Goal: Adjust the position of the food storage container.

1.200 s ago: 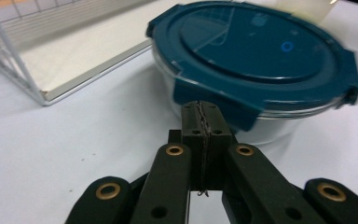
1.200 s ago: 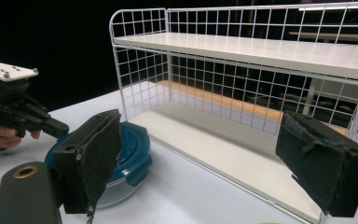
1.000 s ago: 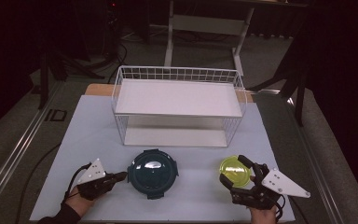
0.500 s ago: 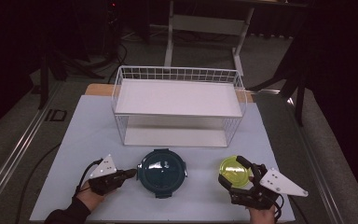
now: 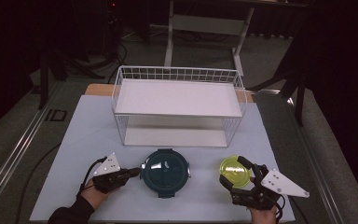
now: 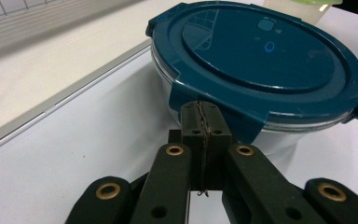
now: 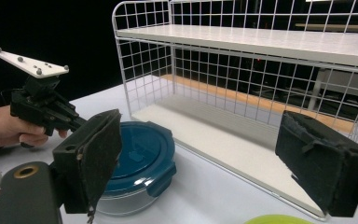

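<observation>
Rack (image 5: 179,106) of white wire stands at the far middle of the mat (image 5: 74,135) in the high view, its two shelves bare, and it closes off the far side of the working space; nearer the person a blue-lidded tub (image 5: 165,172) sits just in front of the rack's lower shelf, with a yellow-green lid (image 5: 235,170) well apart to its right. The left gripper (image 5: 131,173) lies low on the mat with its jaws pressed together, their tips at the tub's left edge. The right gripper (image 5: 240,176) has its jaws spread around the near side of the yellow-green lid, not pressing on it. Bare mat lies left of the left hand (image 5: 92,193) and between tub and lid, while the mat's near edge runs just below both hands. In the left gripper view the closed pads (image 6: 200,122) meet right at a clip of the tub's (image 6: 261,70) lid; whether they touch it I cannot tell. White mat spreads open to the left up to the rack's base strip, and a pale container edge (image 6: 303,9) shows beyond the tub. In the right gripper view the two pads (image 7: 95,154) stand wide with nothing between them; the tub (image 7: 137,158) sits low at left, the left gripper (image 7: 42,105) and its hand beside it, the rack (image 7: 261,70) ahead and right, and a sliver of the yellow-green lid (image 7: 272,219) at the bottom edge.
</observation>
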`<act>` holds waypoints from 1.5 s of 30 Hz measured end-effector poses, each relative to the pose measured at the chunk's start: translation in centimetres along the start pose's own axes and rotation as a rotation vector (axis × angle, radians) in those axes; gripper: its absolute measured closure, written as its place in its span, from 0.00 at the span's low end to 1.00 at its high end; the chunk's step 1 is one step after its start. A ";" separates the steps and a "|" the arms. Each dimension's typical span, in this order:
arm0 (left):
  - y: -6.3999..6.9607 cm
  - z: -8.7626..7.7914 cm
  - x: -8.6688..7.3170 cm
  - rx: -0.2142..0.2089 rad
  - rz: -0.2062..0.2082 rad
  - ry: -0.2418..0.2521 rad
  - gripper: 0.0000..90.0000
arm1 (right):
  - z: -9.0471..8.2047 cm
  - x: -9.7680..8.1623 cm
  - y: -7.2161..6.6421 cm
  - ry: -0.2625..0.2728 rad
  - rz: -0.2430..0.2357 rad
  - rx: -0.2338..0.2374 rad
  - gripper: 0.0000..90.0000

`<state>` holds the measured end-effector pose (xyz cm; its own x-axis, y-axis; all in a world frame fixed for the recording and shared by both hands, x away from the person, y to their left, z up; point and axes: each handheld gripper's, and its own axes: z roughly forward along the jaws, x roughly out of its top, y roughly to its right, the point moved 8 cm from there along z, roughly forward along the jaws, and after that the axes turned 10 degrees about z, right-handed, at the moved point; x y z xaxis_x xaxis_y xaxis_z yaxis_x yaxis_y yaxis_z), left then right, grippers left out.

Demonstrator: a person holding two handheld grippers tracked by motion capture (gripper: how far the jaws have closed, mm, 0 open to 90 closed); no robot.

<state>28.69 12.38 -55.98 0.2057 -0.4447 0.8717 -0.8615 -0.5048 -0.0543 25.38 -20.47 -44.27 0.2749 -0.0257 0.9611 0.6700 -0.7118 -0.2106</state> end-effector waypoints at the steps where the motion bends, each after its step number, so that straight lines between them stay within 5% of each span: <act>1: 0.0 0.0 0.0 -0.001 -0.001 0.000 1.00 | -0.1 -0.1 0.1 -0.003 -0.001 -0.001 0.16; 7: 0.1 0.6 0.4 0.008 -0.005 -0.002 1.00 | -0.1 -0.5 0.3 -0.017 0.011 -0.002 0.16; 21: 1.0 2.7 1.6 -0.046 0.000 0.010 1.00 | -0.1 -0.5 0.5 -0.014 0.003 -0.009 0.15; 25: 0.9 2.7 1.6 -0.041 0.011 0.026 1.00 | 0.3 -0.9 0.8 -0.036 -0.012 -0.053 0.14; 26: 0.9 2.4 1.9 -0.025 0.007 0.055 0.93 | 0.5 -1.1 0.8 -0.050 0.002 -0.018 0.13; 28: 0.9 2.1 2.2 -0.025 0.009 0.068 0.89 | 0.6 -1.2 1.0 -0.058 0.015 -0.029 0.15; 31: 0.8 1.2 3.2 -0.027 -0.028 0.114 0.69 | 0.8 -1.9 1.4 -0.115 0.037 -0.022 0.29; 32: 0.8 0.6 3.9 -0.013 -0.056 0.132 0.52 | 0.9 -2.7 1.7 -0.166 0.038 -0.020 0.48; 33: 0.8 0.6 3.9 -0.013 -0.056 0.132 0.40 | 0.9 -2.7 1.7 -0.166 0.038 -0.020 0.48; 34: 0.9 0.3 4.2 0.005 -0.060 0.151 0.40 | 0.9 -3.2 1.8 -0.195 0.047 -0.019 0.55; 38: 1.5 -1.1 5.4 0.041 -0.075 0.233 0.05 | 1.3 -5.7 2.2 -0.333 0.086 0.019 0.96; 45: 2.3 -2.0 5.9 0.077 -0.052 0.268 0.01 | 1.8 -7.7 2.7 -0.424 0.084 -0.007 1.00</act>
<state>27.04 10.06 -49.97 0.1096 -0.2106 0.9714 -0.8132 -0.5809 -0.0342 26.32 -20.93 -52.59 0.5883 0.2058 0.7820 0.6287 -0.7246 -0.2823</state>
